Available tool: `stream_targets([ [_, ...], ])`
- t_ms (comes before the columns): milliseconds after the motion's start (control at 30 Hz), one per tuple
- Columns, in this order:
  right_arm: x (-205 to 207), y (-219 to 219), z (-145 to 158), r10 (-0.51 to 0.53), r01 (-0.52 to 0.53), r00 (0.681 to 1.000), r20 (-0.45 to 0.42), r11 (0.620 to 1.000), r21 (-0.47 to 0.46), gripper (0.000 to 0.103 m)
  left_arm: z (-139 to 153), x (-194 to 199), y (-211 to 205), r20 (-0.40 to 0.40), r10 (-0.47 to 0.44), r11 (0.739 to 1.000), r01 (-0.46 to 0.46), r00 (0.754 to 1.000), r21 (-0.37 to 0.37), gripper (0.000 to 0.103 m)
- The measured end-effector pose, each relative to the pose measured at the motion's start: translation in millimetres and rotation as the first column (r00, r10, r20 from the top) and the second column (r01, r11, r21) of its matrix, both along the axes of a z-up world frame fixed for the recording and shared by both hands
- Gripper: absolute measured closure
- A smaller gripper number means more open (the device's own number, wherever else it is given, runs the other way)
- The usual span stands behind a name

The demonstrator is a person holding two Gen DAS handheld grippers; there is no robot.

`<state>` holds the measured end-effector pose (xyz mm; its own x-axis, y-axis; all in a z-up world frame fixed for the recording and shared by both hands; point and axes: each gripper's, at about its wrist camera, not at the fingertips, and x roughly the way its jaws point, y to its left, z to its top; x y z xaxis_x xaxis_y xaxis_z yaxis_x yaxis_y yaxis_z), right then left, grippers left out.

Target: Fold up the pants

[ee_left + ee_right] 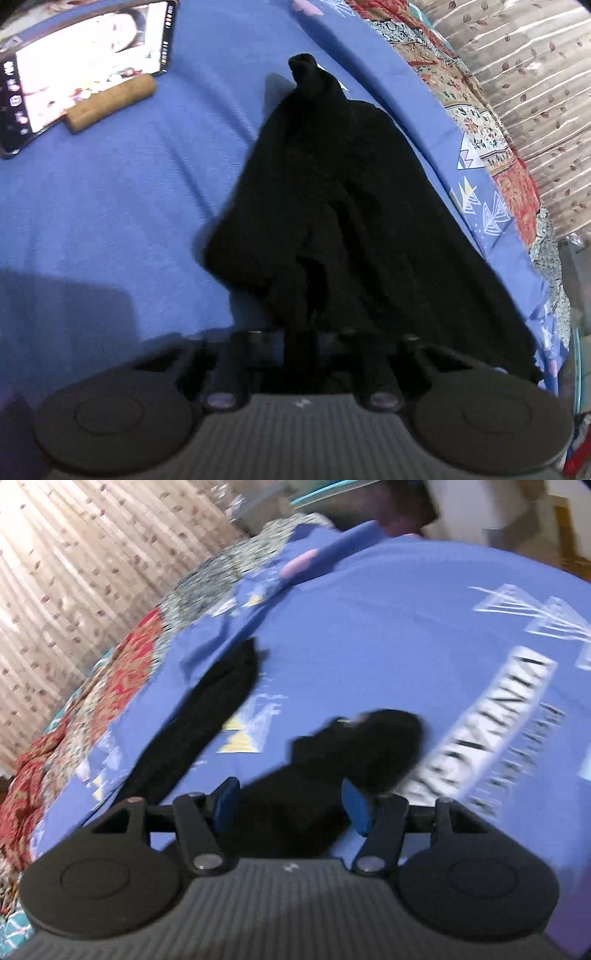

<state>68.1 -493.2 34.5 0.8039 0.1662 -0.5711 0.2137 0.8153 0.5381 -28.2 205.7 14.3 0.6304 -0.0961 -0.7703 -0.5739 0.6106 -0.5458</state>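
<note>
The black pants [343, 206] lie bunched on a blue bedsheet [110, 221]. In the left wrist view my left gripper [301, 339] is shut on the near edge of the pants, the dark cloth hiding its fingertips. In the right wrist view the pants [332, 760] lie as a crumpled heap, with one leg [207, 709] stretching away to the left. My right gripper [291, 805] is open, its blue pads [227, 799] standing either side of the cloth without pinching it. The view is blurred.
A lit phone [85, 62] leans on a brown roll [110, 101] at the far left of the bed. A patterned red quilt [491, 147] and a beige curtain [535, 74] run along the bed's far edge. White print [491, 723] marks the sheet at right.
</note>
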Motion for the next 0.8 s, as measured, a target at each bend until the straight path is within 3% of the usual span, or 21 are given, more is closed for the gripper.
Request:
stream_targets([
  [167, -7.9, -14.4, -19.6, -0.072, 0.075, 0.996, -0.053, 0.995, 0.072, 0.039, 32.8, -46.3, 7.0, 0.024, 0.044, 0.997, -0.045, 0.999, 0.057, 0.093],
  [400, 5.4, -18.3, -29.4, -0.057, 0.059, 0.998, -0.02, 0.989, 0.139, 0.04, 47.3, -108.6, 23.5, 0.01, 0.14, 0.99, -0.14, 0.99, 0.031, 0.093],
  [433, 8.0, -20.6, -32.5, -0.067, 0.07, 0.998, -0.021, 0.985, 0.158, 0.043, 44.5, -109.3, 24.5, 0.002, 0.146, 0.989, -0.146, 0.989, 0.017, 0.093],
  [500, 19.6, -25.2, -36.3, -0.058, 0.067, 0.997, -0.056, 0.984, 0.167, 0.094, 42.4, -104.8, 22.6, -0.015, 0.148, 0.989, -0.147, 0.989, 0.019, 0.093],
  [567, 26.2, -26.0, -29.8, -0.047, 0.059, 0.996, -0.076, 0.985, 0.165, 0.094, 48.8, -97.4, 19.2, -0.013, 0.133, 0.99, -0.132, 0.991, 0.038, 0.093],
  [667, 15.8, -31.0, 5.9, -0.051, 0.041, 0.996, 0.07, 0.99, 0.133, 0.095, 63.7, -92.1, 21.4, 0.031, 0.109, 0.993, -0.11, 0.994, 0.036, 0.093],
  [733, 0.0, -27.1, 33.1, -0.043, 0.034, 0.986, 0.163, 0.998, 0.057, 0.095, 72.2, -89.6, 21.8, 0.043, 0.096, 0.994, -0.098, 0.994, 0.049, 0.093],
  [800, -12.9, -22.2, 44.3, -0.038, 0.047, 0.987, 0.157, 0.998, -0.051, 0.095, 72.6, -87.4, 19.3, 0.01, 0.076, 0.994, -0.076, 0.997, 0.084, 0.093],
])
